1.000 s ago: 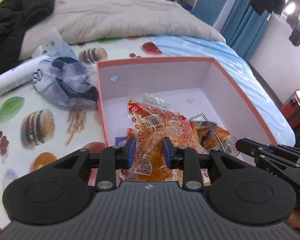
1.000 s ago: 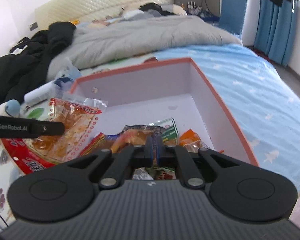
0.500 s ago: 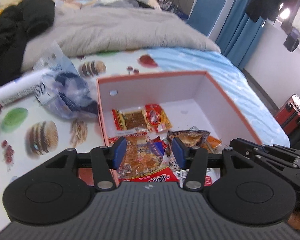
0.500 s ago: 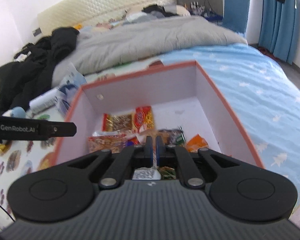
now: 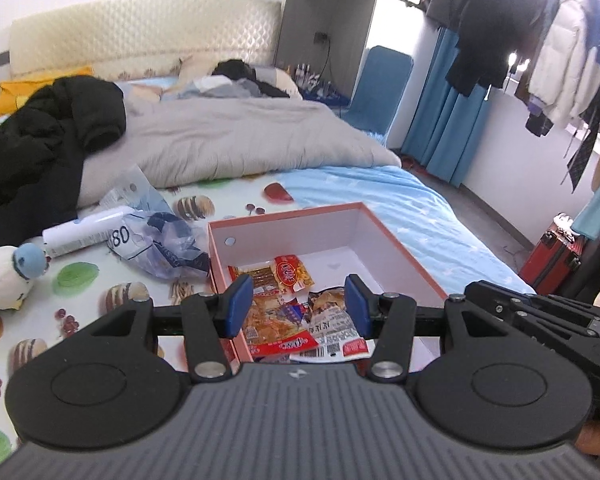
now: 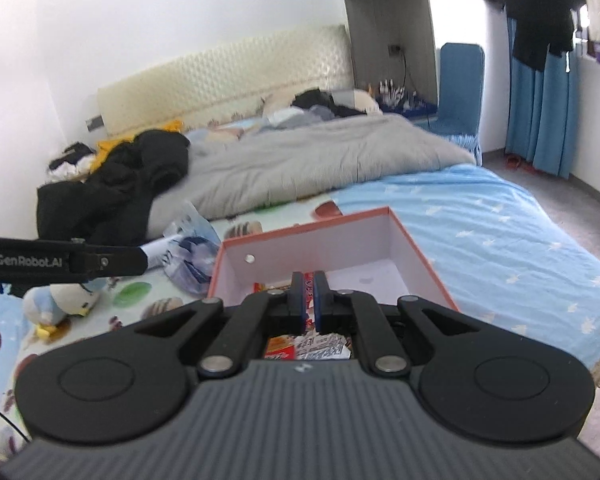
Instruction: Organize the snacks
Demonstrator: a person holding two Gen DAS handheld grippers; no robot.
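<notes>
The box, an open cardboard tray with an orange rim and pale inner walls, rests on the bed where a food-print sheet meets a blue star-print sheet. Its long axis runs away from both cameras toward the grey duvet. The snack packets lie flat in the near half of the box, overlapping; the far half of the box floor is bare. One orange packet lies with its long side across the box. On the left side, a crumpled blue plastic bag touches the box wall, with a white tube and a plush toy farther out. On the right side, the blue sheet is open up to the bed edge. The left tongs hang above the near packets with jaws apart and nothing between them. The right tongs hang over the near end of the box with jaws almost together and nothing between them.
</notes>
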